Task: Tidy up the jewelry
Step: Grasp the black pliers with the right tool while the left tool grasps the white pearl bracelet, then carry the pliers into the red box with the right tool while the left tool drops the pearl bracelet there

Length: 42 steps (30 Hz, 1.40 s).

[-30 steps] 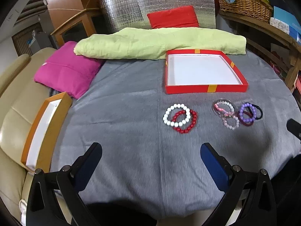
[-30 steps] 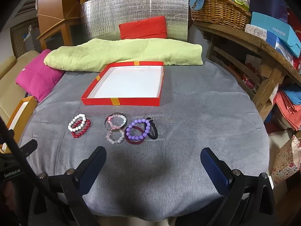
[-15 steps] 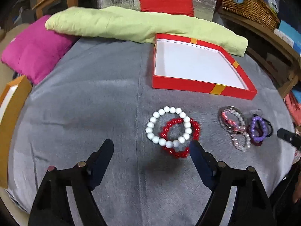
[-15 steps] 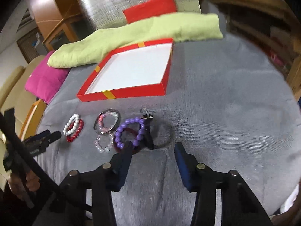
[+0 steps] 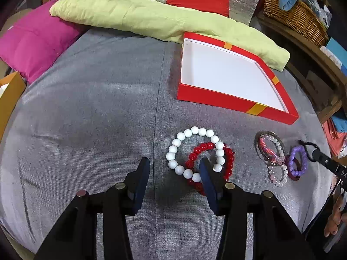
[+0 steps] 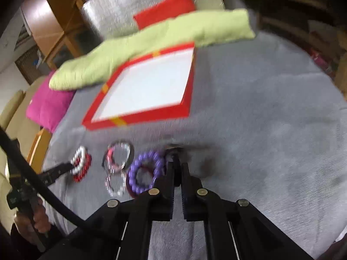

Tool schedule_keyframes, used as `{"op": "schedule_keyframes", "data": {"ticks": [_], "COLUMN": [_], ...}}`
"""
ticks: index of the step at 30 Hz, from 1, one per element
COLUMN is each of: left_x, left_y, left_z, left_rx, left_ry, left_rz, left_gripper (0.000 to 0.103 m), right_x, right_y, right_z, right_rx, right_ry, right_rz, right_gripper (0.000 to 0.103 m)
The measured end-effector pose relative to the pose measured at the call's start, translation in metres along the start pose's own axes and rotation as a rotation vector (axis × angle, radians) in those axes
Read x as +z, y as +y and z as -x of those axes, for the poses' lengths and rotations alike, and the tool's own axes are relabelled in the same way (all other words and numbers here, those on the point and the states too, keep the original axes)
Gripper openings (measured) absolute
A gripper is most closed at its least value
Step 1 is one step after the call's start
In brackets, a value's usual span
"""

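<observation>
1. The left gripper (image 5: 174, 171), having dropped toward the surface (image 5: 97, 112), is narrowing its jaws; the white bead bracelet (image 5: 196, 151) is lying between them, the red bracelet (image 5: 225, 162) under the right jaw.
2. The right gripper (image 6: 177, 162), wide a second ago, is now pressing its jaws together on the black hair tie (image 6: 173, 151), beside the purple bracelet (image 6: 145, 171).
3. Both picks are starting; the red box (image 5: 229, 103) is waiting empty beyond the jaws.

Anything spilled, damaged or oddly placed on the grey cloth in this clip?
Nothing spilled or damaged. The bracelets just overlap in loose heaps: the white bracelet lies across the red bracelet, and the red box holds nothing.
</observation>
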State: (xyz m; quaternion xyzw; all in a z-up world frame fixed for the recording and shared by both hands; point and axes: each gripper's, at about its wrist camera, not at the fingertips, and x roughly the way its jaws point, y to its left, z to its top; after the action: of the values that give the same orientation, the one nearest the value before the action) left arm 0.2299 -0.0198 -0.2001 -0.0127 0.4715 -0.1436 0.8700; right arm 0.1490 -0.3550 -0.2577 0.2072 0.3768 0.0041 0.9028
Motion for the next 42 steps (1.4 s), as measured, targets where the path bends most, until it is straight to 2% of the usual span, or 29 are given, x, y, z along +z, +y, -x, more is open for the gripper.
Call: {"op": "schedule_keyframes", "data": {"ticks": [6, 10, 13, 15, 17, 21, 23, 24, 29, 33, 39, 42], "left_x": [0.005, 0.009, 0.016, 0.022, 0.025, 0.026, 0.024, 0.023, 0.036, 0.06, 0.101, 0.114], "left_y": [0.007, 0.007, 0.009, 0.009, 0.007, 0.009, 0.006, 0.002, -0.014, -0.024, -0.057, -0.069], "left_z": [-0.012, -0.016, -0.021, -0.027, -0.033, -0.034, -0.033, -0.033, -0.013, 0.004, 0.013, -0.006], "left_rx": [-0.013, -0.009, -0.047, -0.054, -0.024, -0.024, -0.062, -0.058, -0.024, -0.049, -0.095, -0.105], "left_ry": [0.024, 0.012, 0.009, 0.017, 0.027, 0.024, 0.025, 0.02, -0.077, -0.157, -0.255, -0.246], "left_rz": [0.056, 0.068, 0.084, 0.082, 0.054, 0.031, 0.027, 0.017, -0.064, -0.092, -0.159, -0.165], "left_gripper": [0.049, 0.05, 0.048, 0.041, 0.026, 0.008, 0.007, 0.007, 0.007, 0.007, 0.007, 0.008], "right_x": [0.004, 0.005, 0.004, 0.004, 0.005, 0.014, 0.021, 0.028, 0.059, 0.079, 0.097, 0.099], "right_y": [-0.017, -0.019, -0.019, -0.018, -0.017, -0.009, 0.0, 0.006, 0.024, 0.025, 0.021, 0.025], "right_z": [0.015, 0.015, 0.014, 0.015, 0.015, 0.014, 0.014, 0.013, 0.004, -0.017, -0.058, -0.076], "right_rx": [0.04, 0.054, 0.072, 0.077, 0.096, 0.151, 0.164, 0.168, 0.199, 0.214, 0.239, 0.237], "right_ry": [-0.07, -0.069, -0.06, -0.065, -0.066, -0.068, -0.075, -0.088, -0.143, -0.151, -0.086, -0.041], "right_rz": [-0.09, -0.105, -0.111, -0.107, -0.107, -0.096, -0.068, -0.05, -0.013, -0.046, -0.103, -0.103], "right_gripper": [0.006, 0.006, 0.006, 0.006, 0.006, 0.006, 0.006, 0.006, 0.006, 0.006, 0.006, 0.006]}}
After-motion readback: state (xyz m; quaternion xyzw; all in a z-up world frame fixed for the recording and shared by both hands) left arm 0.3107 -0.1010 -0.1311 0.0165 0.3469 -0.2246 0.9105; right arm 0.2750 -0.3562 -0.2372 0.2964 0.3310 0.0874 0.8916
